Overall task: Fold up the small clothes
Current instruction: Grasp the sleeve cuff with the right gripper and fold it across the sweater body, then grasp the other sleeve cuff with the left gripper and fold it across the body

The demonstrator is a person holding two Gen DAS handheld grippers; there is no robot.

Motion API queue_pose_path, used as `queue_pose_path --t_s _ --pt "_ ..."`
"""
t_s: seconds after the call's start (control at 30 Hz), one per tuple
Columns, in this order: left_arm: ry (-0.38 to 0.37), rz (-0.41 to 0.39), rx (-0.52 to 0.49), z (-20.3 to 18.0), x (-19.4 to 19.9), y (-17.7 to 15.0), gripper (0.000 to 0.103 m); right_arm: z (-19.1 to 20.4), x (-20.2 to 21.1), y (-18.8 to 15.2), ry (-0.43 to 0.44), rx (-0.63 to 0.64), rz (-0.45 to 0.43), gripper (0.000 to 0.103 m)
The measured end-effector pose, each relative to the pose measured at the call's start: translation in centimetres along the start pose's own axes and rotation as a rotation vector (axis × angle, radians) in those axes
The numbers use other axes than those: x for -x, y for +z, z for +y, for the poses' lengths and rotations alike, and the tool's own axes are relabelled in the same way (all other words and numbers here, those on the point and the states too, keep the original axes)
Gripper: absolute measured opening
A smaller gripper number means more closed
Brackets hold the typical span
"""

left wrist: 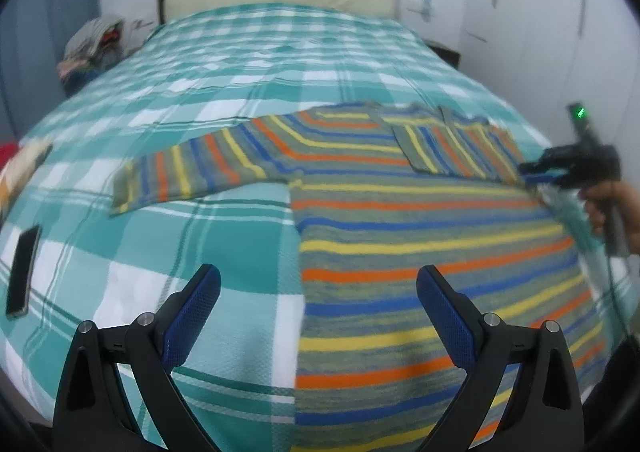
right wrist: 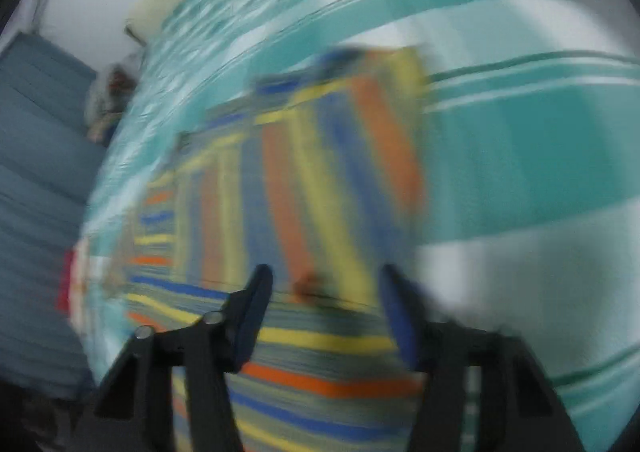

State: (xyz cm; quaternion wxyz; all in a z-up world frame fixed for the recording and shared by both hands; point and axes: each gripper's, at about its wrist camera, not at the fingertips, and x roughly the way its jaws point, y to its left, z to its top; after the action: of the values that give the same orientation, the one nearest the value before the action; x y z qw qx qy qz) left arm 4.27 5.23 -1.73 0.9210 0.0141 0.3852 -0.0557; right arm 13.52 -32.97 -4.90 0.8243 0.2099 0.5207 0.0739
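Overhanging bed edge [left wrist: 568,212]: striped shirt [left wrist: 420,244]

We are seeing the left gripper [left wrist: 318,288] as two black angular arms, each ending in fingers [left wrist: 194,316] that are carrying deep blue, finely dimpled pads. Round silver screw heads are shining at the pivots on both sides, and small slots are showing in the black frames lower down. We are seeing the right gripper [right wrist: 326,306] built the same way, with black arms, blue pads and silver screws, though blur is softening it. In the left wrist view its black body is showing a small green light glowing on top, and a hand [left wrist: 608,208] is wrapping its grey handle, with a dark cable hanging below.
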Motion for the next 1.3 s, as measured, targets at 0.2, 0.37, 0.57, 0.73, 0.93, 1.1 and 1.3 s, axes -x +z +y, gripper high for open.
queue_pose_path --t_s 0.2,0.37,0.57,0.73,0.93,1.1,1.3 --pt "-0.003 0.162 -0.133 -3.1 -3.4 -1.7 0.1 2.3 7.0 -5.9 -0.084 0.169 -0.167 0.055" --pt "-0.009 0.258 -0.143 -4.1 -5.7 -3.5 0.103 6.8 9.8 -12.1 0.045 0.231 -0.205 0.064" --pt "-0.052 0.218 -0.106 -2.4 -3.2 -1.8 0.102 11.4 9.2 -16.3 0.074 0.37 -0.258 0.066" --pt "-0.024 0.117 -0.032 3.3 -0.9 3.5 0.102 11.9 8.7 -16.8 0.009 0.444 -0.275 0.066" --pt "0.198 0.111 0.186 18.7 -5.3 9.7 0.101 10.9 8.8 -16.7 0.01 0.429 -0.274 0.066" --pt "0.148 0.19 0.384 24.9 -10.3 8.1 0.101 9.9 8.1 -16.4 -0.018 0.384 -0.267 0.066" --pt "0.127 0.241 0.364 24.8 -13.6 7.6 0.033 9.2 7.2 -15.7 0.001 0.344 -0.24 0.066"
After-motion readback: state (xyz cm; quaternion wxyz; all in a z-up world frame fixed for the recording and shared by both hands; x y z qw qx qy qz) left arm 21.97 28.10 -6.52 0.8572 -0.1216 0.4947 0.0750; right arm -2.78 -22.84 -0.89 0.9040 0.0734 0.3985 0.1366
